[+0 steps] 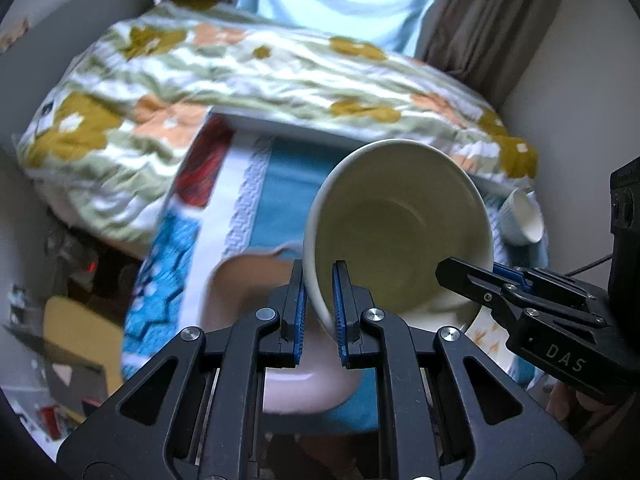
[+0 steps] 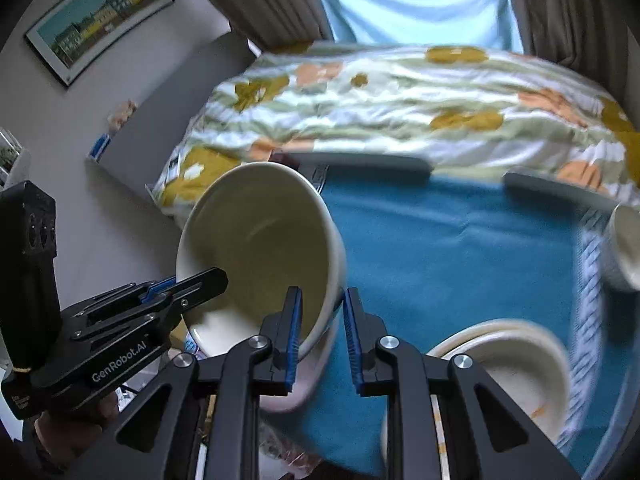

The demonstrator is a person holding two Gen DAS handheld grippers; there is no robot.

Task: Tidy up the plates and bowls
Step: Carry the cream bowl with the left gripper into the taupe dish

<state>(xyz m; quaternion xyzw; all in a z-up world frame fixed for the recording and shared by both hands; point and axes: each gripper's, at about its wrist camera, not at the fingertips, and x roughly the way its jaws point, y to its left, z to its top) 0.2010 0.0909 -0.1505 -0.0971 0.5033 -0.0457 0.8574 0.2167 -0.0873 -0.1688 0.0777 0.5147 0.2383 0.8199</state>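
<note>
Over the blue-clothed worktop (image 2: 460, 248) we hold one cream bowl (image 1: 400, 224) in the air between both grippers. Our left gripper (image 1: 322, 308) has its jaws closed on the bowl's rim at about 7 o'clock of the opening in its own view, one pad inside the wall and one outside. Our right gripper (image 2: 320, 328) has its jaws clamped on the opposite side of the rim, at about 5 o'clock in its own view. The bowl is tilted, its mouth turned up towards the cameras and its foot pointing down and away.

What the coming move turns on, as we judge it, is where the stack lies: a pair of nested pale dishes (image 2: 508, 360) sits on the cloth at 4 o'clock of the right gripper, so the right hand is the nearer one. A pink bowl (image 1: 308, 384) lies just below the held bowl, possibly touching; blur prevents certainty. A white cup (image 1: 524, 216) stands at 3 o'clock.
</note>
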